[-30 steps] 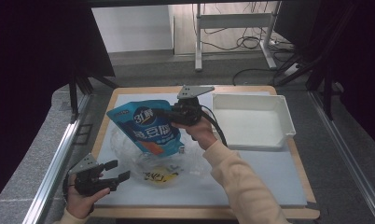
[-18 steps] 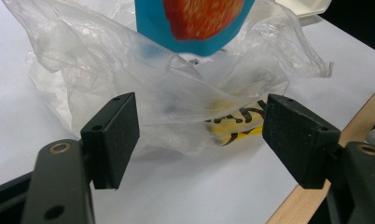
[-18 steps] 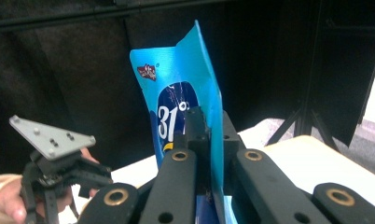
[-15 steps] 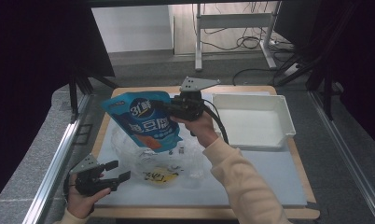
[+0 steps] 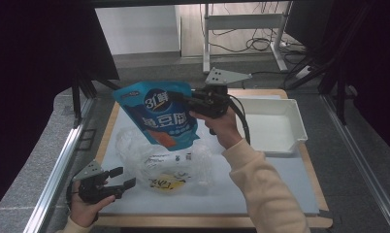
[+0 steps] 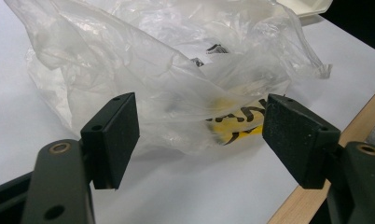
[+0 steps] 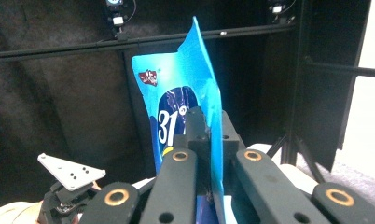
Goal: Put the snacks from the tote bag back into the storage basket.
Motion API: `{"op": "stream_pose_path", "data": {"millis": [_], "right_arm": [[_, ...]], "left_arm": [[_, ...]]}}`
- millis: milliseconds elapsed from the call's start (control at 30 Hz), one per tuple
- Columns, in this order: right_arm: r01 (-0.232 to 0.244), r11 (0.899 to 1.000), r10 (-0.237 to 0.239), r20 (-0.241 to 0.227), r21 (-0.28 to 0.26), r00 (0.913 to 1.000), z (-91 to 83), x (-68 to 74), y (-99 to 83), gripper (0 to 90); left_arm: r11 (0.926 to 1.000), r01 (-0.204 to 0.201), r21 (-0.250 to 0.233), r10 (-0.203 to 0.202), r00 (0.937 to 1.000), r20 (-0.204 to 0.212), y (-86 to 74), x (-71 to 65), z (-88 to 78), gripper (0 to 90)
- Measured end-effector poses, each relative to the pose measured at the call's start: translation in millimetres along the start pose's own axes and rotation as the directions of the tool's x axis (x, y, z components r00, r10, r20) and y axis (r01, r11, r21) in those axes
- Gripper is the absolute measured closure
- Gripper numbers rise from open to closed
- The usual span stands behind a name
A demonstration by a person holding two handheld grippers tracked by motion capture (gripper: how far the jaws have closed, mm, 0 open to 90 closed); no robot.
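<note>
- right hand-held gripper (image 5: 186, 98), black two-jaw tool with grey three-cornered plate on top, jaws pressed together pinching the upper right edge of a glossy blue stand-up snack pouch (image 5: 156, 114) with white print and an orange patch low down
- pouch hangs in the air, tilted, above the far half of the bench (image 5: 275, 194); its lower corner sits over the crumpled bag in the high view, contact there cannot be told
- right gripper view: same pouch (image 7: 176, 112) seen edge-on, thin blue film clamped between the two black pads (image 7: 197, 123), white "31" print facing left, dark curtain and black frame bars behind
- right hand and pale peach sleeve (image 5: 261, 189) reach in from bottom right, arm raised
- left hand-held gripper (image 5: 118, 177) low at near left corner of the bench, jaws spread, nothing between them, pointing toward the bag
- left gripper view: two black pads (image 6: 115, 133) wide apart, well clear of anything; clear crumpled plastic bag (image 6: 167, 79) lies just ahead on the white bench top, yellow item with black lettering (image 6: 239, 123) showing through its lower part
- high view: that plastic bag (image 5: 164, 160) lies mid-bench, near side of the pouch, yellow item inside toward the near edge
- white rectangular plastic tray (image 5: 297, 121) at far right of the bench, apart from pouch and bag
- bench has white mat with pale wooden border (image 5: 212, 221)
</note>
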State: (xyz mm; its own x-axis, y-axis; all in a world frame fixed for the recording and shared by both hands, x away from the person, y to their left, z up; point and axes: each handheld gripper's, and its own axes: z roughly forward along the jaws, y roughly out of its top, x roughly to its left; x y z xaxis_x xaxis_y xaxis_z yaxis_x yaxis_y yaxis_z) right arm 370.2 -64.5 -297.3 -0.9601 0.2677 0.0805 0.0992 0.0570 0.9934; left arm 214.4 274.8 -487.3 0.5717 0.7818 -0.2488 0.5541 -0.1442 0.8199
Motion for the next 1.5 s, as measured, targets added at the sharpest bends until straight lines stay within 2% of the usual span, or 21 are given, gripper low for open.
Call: {"op": "stream_pose_path", "data": {"millis": [400, 633, 833, 1067, 1500], "right_arm": [[0.026, 0.999, -0.023, 0.077, -0.035, 0.9968, -45.9, -8.0, 16.5, 88.0], [0.016, 0.999, -0.009, 0.122, -0.052, 0.9925, -72.3, -19.1, 18.7, 88.0], [0.009, 0.999, -0.001, 0.179, -0.042, 0.9838, -91.2, -31.8, 16.2, 88.1], [0.000, 0.997, 0.016, 0.227, -0.071, 0.9736, -110.9, -48.4, 17.0, 88.1], [-0.006, 0.997, 0.029, 0.285, -0.081, 0.9579, -133.7, -61.2, 25.9, 88.1]], "left_arm": [[1.0000, 0.002, 0.001, -0.002, 1.0000, 0.004, -0.5, 0.0, 1.0, 27.6], [1.0000, 0.004, -0.001, -0.004, 1.0000, 0.005, 0.4, 0.9, -0.1, 27.6], [1.0000, 0.002, 0.007, -0.002, 1.0000, 0.004, 0.0, 0.8, 1.7, 27.9], [1.0000, 0.005, 0.003, -0.005, 1.0000, 0.004, 0.6, 1.5, 1.4, 27.9], [0.9999, 0.011, 0.004, -0.011, 0.9999, 0.002, 0.4, 2.1, 1.4, 27.9]]}}
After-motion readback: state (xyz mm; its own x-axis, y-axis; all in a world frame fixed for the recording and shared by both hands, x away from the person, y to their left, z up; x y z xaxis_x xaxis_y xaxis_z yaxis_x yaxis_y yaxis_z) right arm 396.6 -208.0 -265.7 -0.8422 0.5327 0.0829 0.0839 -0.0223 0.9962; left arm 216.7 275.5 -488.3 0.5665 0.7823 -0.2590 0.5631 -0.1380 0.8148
